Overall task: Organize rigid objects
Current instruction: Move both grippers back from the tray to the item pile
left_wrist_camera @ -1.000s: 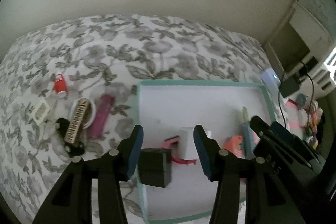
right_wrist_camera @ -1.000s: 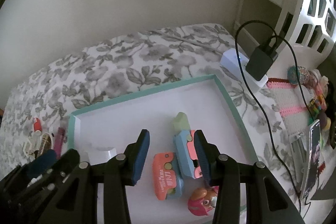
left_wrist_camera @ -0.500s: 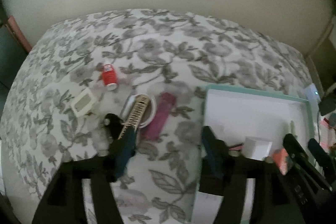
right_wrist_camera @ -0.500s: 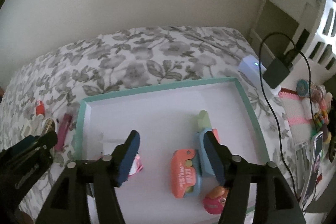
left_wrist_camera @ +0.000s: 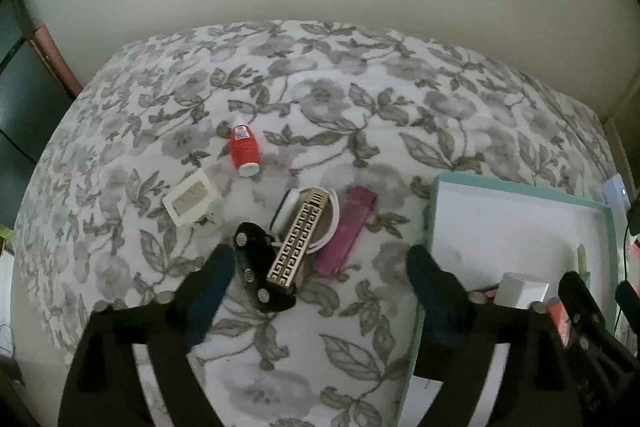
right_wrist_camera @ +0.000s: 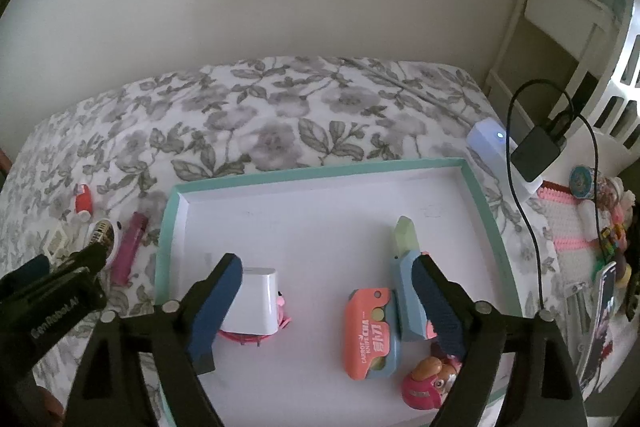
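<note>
My left gripper [left_wrist_camera: 320,281] hangs over the flowered bedspread, jaws opening, nothing pressed between them. Just ahead of it lie a black toy car [left_wrist_camera: 260,277] by its left finger, a gold patterned case [left_wrist_camera: 298,247] across a white ring [left_wrist_camera: 286,211], a pink lighter [left_wrist_camera: 346,231], a white square frame [left_wrist_camera: 192,203] and a red bottle [left_wrist_camera: 245,151]. My right gripper [right_wrist_camera: 326,303] is over the teal-rimmed white tray [right_wrist_camera: 320,171], jaws opening and empty. In the tray sit a white box [right_wrist_camera: 256,301], an orange toy knife [right_wrist_camera: 370,331], a blue one [right_wrist_camera: 406,279] and a pink pup head [right_wrist_camera: 424,385].
Right of the tray a white power strip [right_wrist_camera: 488,139] holds a black adapter [right_wrist_camera: 536,151] with a cable trailing forward. A pink crochet mat [right_wrist_camera: 568,227], small trinkets and a phone [right_wrist_camera: 602,311] crowd the right edge. A wall backs the bed.
The left gripper swung left from the tray's corner to above the loose items, and the black block between its jaws is gone from view. Both grippers' jaws spread much wider.
</note>
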